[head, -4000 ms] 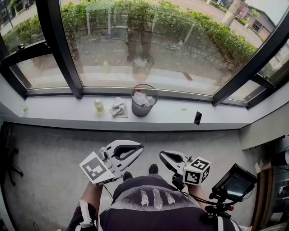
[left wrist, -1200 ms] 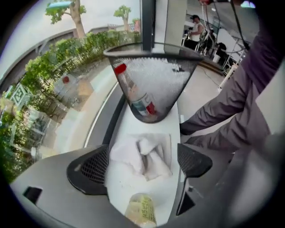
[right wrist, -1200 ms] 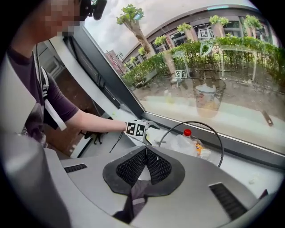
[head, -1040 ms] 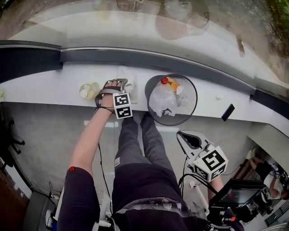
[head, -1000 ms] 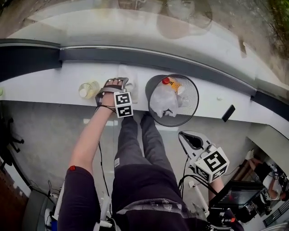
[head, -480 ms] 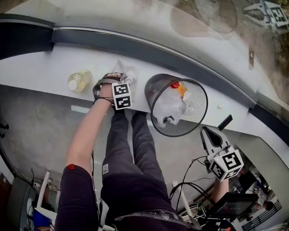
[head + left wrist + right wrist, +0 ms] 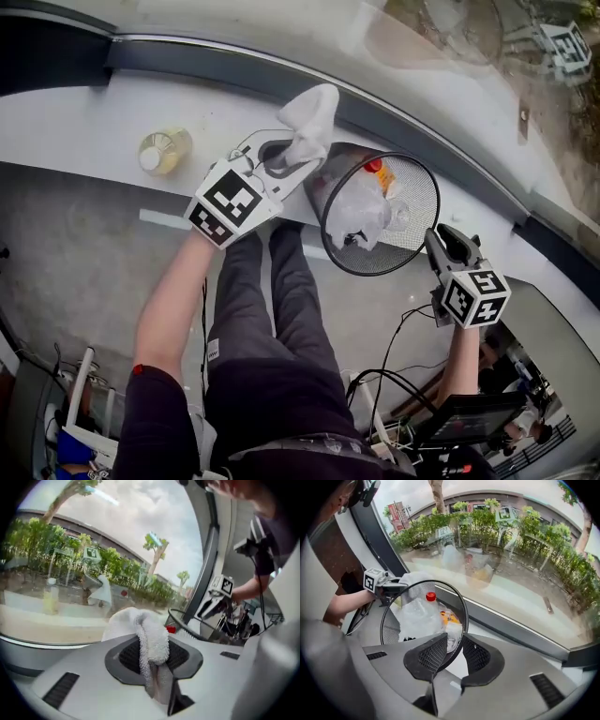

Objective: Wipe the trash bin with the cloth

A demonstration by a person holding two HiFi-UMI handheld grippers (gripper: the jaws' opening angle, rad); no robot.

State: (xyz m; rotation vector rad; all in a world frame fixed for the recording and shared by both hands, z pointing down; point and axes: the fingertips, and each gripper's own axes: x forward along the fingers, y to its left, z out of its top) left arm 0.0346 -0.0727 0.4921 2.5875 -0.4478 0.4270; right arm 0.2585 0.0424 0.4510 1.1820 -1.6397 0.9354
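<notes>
The white cloth hangs bunched from my left gripper, lifted above the sill beside the bin. Its jaws have just been closing, and in the left gripper view the cloth is pinched between the pads of that gripper. The black mesh trash bin stands at the sill's front edge, holding a crumpled plastic bag and a red-capped bottle. My right gripper is at the bin's right rim. Its jaws have just been opening, and the bin rim runs through the gap of that gripper.
A small yellow bottle stands on the white sill left of the cloth. Window glass and its dark frame run along the back of the sill. The person's legs are below the bin, with cables and gear on the floor at lower right.
The left gripper rose off the sill with the cloth in it and rolled over. The right gripper moved from the floor side up to the bin's rim.
</notes>
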